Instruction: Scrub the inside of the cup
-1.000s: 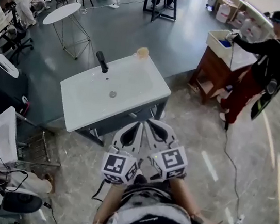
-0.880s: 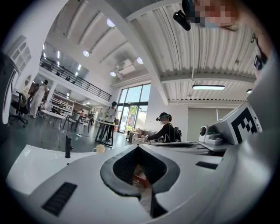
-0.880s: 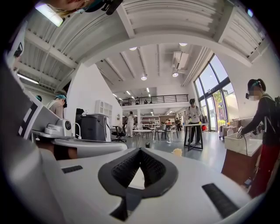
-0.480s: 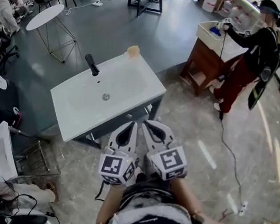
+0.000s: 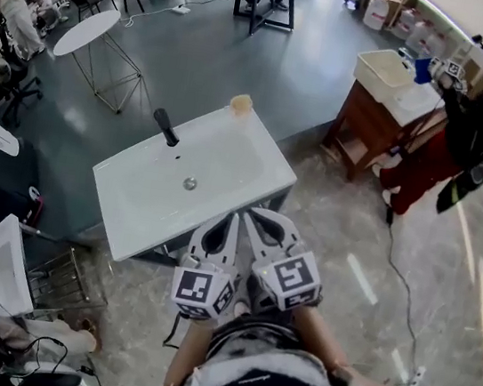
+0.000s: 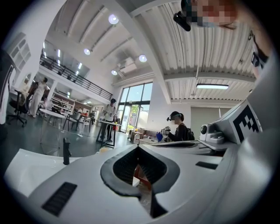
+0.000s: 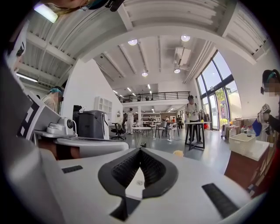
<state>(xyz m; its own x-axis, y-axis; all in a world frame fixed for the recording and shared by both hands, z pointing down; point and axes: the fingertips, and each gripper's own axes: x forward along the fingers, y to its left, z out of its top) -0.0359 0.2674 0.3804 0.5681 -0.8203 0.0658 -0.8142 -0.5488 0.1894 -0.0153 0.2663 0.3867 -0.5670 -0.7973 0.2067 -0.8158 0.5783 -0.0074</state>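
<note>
Vs. earlier frames: the sink unit sits lower in the frame, nearer both hand-held grippers. The pair holds bottom centre. The bystander at upper right has shifted.

1. Status. L hand-held gripper: jaws closed, nothing gripped. R hand-held gripper: same. Both point toward the sink's near edge and are not over the basin.
2. Task item. The cup stands upright on the far corner of the sink surface, upper centre of frame, right of the black faucet and well apart from both jaws.
3. Step in hand (est.): approach. No grasp, scrub not begun.
4. Next move (est.): close in, open one set of jaws, reach across the basin and take the cup by its wall. No brush or sponge is visible, so a scrubber must be found first.
</note>
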